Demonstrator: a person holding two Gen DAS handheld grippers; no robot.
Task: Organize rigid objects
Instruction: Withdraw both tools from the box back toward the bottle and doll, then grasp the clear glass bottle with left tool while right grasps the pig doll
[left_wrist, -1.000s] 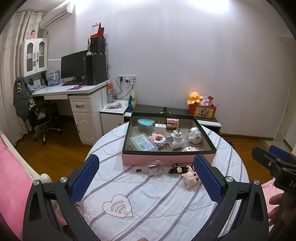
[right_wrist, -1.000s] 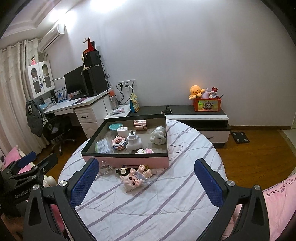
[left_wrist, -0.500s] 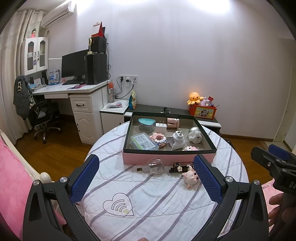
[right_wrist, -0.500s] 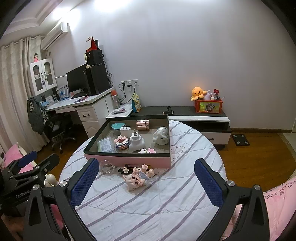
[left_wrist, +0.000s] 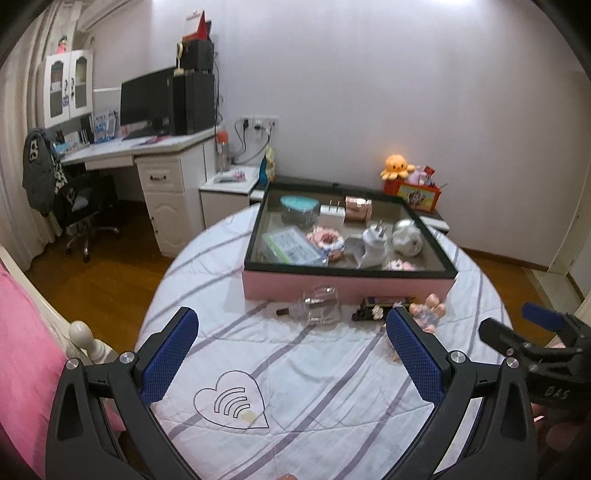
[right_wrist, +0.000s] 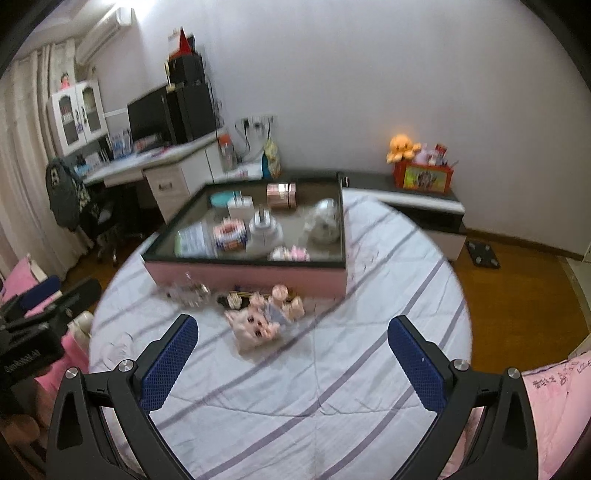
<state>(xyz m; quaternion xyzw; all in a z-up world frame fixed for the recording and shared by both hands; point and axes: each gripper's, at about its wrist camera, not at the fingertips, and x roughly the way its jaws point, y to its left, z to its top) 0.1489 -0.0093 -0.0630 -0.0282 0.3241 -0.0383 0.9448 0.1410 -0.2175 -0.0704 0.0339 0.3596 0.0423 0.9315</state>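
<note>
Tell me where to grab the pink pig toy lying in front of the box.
Likely best: right gripper from above, closing across the pink pig toy's wide head. It lies nearest that gripper, clear of the pink box; legs crowd against neighbouring items.

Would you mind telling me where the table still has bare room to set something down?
The striped tablecloth is bare in front of the loose items, around the heart print, and along the pink box's left side. It is crowded against the box's front wall: a clear bottle, a dark piece and a pig toy. The box itself is nearly full.
</note>
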